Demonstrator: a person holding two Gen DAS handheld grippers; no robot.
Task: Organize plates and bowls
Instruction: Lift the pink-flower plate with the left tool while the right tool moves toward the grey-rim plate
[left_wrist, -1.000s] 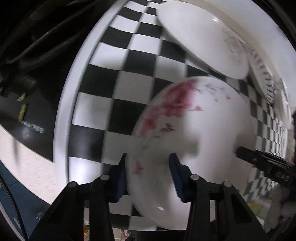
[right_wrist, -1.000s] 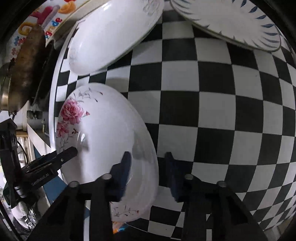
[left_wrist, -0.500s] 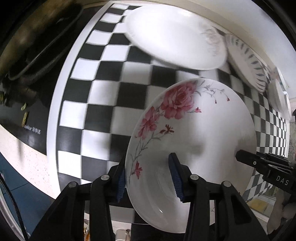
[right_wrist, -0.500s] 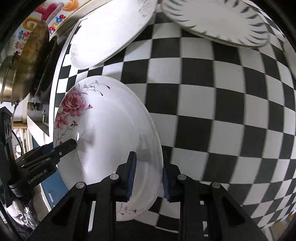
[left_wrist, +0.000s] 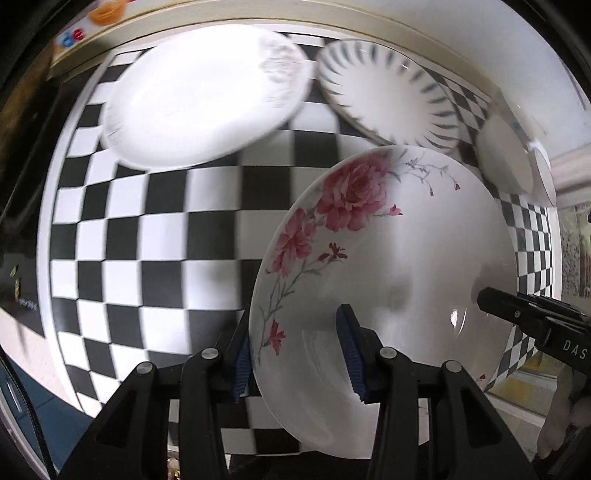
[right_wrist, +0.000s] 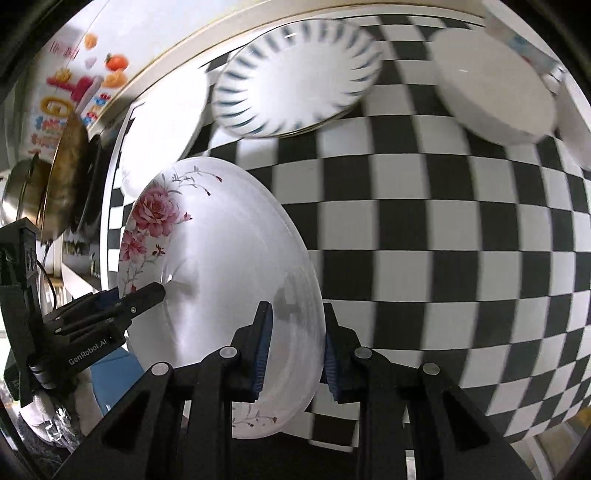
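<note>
Both grippers hold one white plate with pink roses (left_wrist: 388, 266), lifted above the checkered cloth. My left gripper (left_wrist: 297, 354) is shut on its left rim; my right gripper (right_wrist: 295, 350) is shut on its right rim, and the plate (right_wrist: 221, 266) shows there too. Each gripper appears in the other's view: the right (left_wrist: 532, 321), the left (right_wrist: 110, 306). On the cloth beyond lie a plain white plate (left_wrist: 207, 96), a blue-striped plate (left_wrist: 388, 96) and a white bowl (left_wrist: 506, 158).
The black-and-white checkered cloth (right_wrist: 443, 221) covers the counter. A brass pan (right_wrist: 62, 177) and a steel pot (right_wrist: 18, 199) stand at the left by a stove. A wall with colourful stickers (right_wrist: 74, 88) runs behind the plates.
Both grippers have lifted and tilted back with the rose plate; the far plates and wall have come into view. The right jaws have closed tighter on the rim.
</note>
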